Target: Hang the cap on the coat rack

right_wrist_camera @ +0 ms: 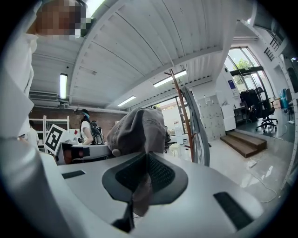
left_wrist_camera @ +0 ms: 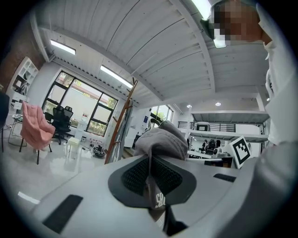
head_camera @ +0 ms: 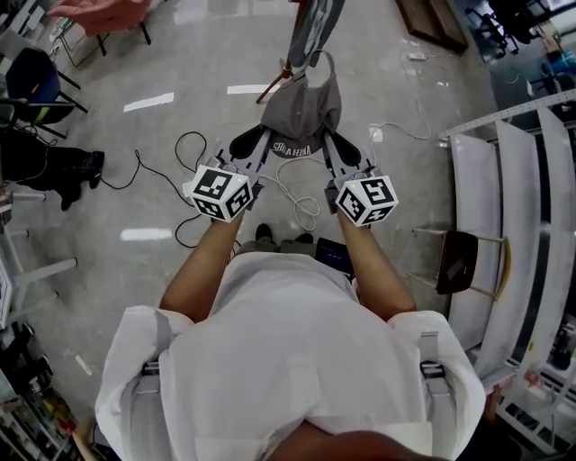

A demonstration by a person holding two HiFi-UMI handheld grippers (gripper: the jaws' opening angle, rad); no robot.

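A grey cap (head_camera: 301, 112) with white lettering on its edge hangs between my two grippers, held above the floor. My left gripper (head_camera: 246, 141) is shut on the cap's left edge, and my right gripper (head_camera: 338, 144) is shut on its right edge. In the left gripper view the cap (left_wrist_camera: 161, 138) bulges above the closed jaws, its fabric pinched between them. The right gripper view shows the cap (right_wrist_camera: 138, 129) pinched the same way. The wooden coat rack (head_camera: 281, 74) stands just beyond the cap, with a grey garment (head_camera: 316, 25) hanging on it. The rack's pole (left_wrist_camera: 121, 123) (right_wrist_camera: 179, 105) rises behind the cap.
Black and white cables (head_camera: 193, 149) lie on the glossy floor under the grippers. A white shelving unit (head_camera: 507, 216) and a brown chair (head_camera: 458, 261) stand at the right. A pink cloth on a chair (head_camera: 101, 13) and a blue chair (head_camera: 32, 76) are at the far left.
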